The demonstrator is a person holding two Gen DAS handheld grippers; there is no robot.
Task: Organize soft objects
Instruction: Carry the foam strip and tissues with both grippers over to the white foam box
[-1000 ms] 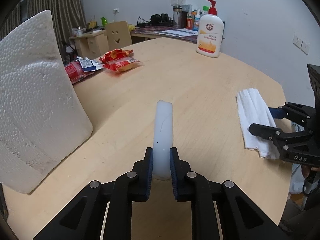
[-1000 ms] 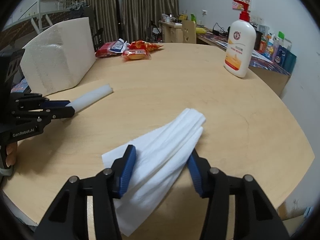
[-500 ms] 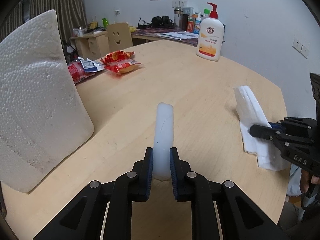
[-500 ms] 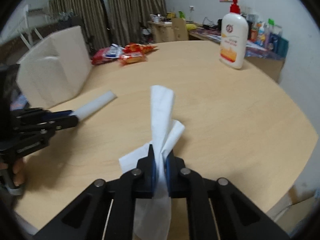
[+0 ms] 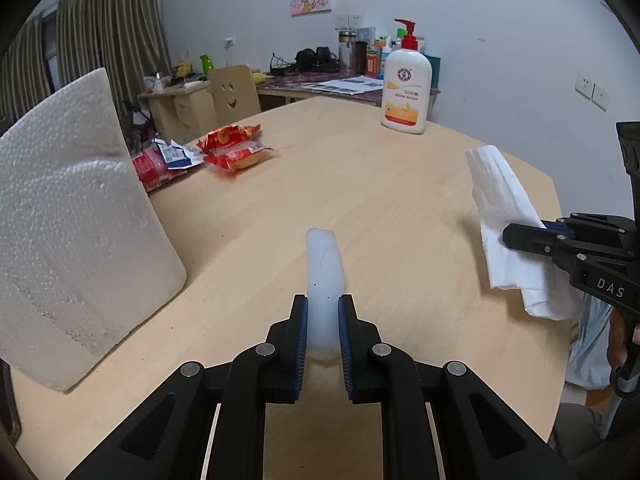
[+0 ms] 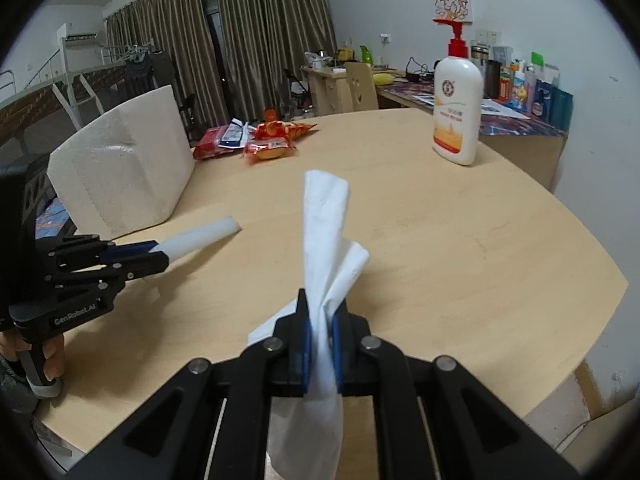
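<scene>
Grippers first: your left gripper (image 5: 323,322) clamps one end of a white foam stick (image 5: 325,268), while your right gripper (image 6: 320,330) pinches a bunched white tissue (image 6: 324,232) clear of the round wooden table (image 6: 460,248). Beyond them sit a foam block (image 5: 68,220), snack packets (image 5: 230,148) and a lotion bottle (image 6: 456,112).

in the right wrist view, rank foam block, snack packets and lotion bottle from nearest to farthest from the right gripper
1. Foam block, left side of the table.
2. Lotion bottle, far right, and snack packets, far middle: too close to call.
Right gripper is shut on the tissue.
</scene>
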